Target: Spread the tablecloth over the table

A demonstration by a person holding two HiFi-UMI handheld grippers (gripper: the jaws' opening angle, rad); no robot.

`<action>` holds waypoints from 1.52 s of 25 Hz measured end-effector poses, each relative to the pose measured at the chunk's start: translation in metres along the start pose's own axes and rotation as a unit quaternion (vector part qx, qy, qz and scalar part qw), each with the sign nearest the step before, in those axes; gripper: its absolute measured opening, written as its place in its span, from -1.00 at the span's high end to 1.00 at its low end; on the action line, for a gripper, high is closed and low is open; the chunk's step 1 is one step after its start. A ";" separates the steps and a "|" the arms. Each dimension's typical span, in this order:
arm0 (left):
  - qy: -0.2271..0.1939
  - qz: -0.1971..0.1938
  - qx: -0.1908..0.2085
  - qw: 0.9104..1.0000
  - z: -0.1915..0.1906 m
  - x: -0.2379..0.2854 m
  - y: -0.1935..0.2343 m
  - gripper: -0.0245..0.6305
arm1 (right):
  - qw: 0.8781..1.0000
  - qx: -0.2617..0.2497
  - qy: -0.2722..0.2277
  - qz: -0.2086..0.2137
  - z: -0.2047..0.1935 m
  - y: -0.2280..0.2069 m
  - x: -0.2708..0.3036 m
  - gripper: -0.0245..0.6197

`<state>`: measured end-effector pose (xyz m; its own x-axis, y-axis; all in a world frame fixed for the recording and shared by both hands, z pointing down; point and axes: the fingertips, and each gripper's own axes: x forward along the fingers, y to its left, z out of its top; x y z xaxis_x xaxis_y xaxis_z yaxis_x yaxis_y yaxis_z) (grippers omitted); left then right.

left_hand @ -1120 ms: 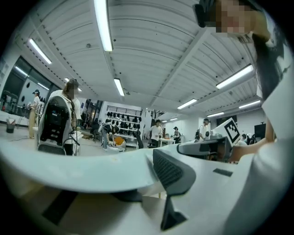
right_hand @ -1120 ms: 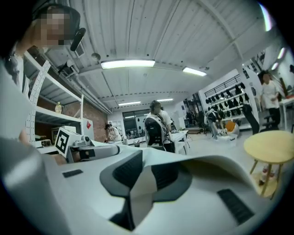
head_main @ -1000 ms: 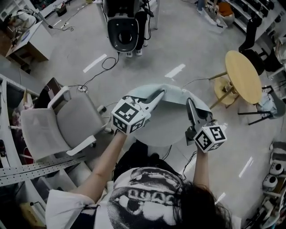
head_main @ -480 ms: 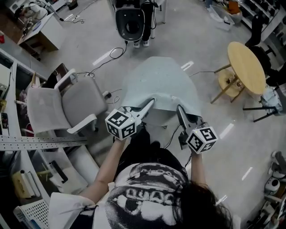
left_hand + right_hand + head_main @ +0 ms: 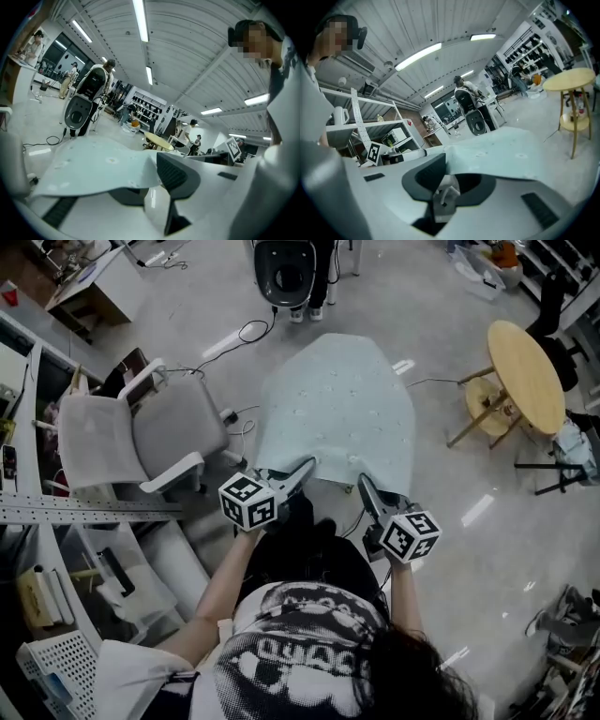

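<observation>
The table is wholly hidden under the tablecloth (image 5: 337,409), and its far hem is cut off from both gripper views. There are two grippers, one cloth, one grey chair (image 5: 131,442) at 9 o'clock of the cloth, and one round wooden table (image 5: 525,376) at 2 o'clock. The left gripper (image 5: 305,469) and right gripper (image 5: 363,486) each pinch the cloth's near edge at 6 o'clock. The left jaws have just been opening slightly with the hem between them. A second ago the cloth was bunched short and the tabletop showed bare; now it lies spread, and both grippers sit lower.
</observation>
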<state>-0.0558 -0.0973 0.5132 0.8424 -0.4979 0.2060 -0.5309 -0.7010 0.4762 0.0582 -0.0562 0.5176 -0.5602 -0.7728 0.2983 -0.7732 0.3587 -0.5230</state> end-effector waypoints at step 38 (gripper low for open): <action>0.197 0.135 -0.105 0.965 -0.243 -0.002 0.115 0.64 | 0.937 0.299 0.168 -0.059 -0.255 -0.090 0.058 0.70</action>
<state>-0.0965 -0.0532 0.7754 0.6682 -0.3864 0.6357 -0.7400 -0.4330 0.5147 0.0198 0.0002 0.7856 -0.6209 -0.5436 0.5648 -0.5873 -0.1547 -0.7945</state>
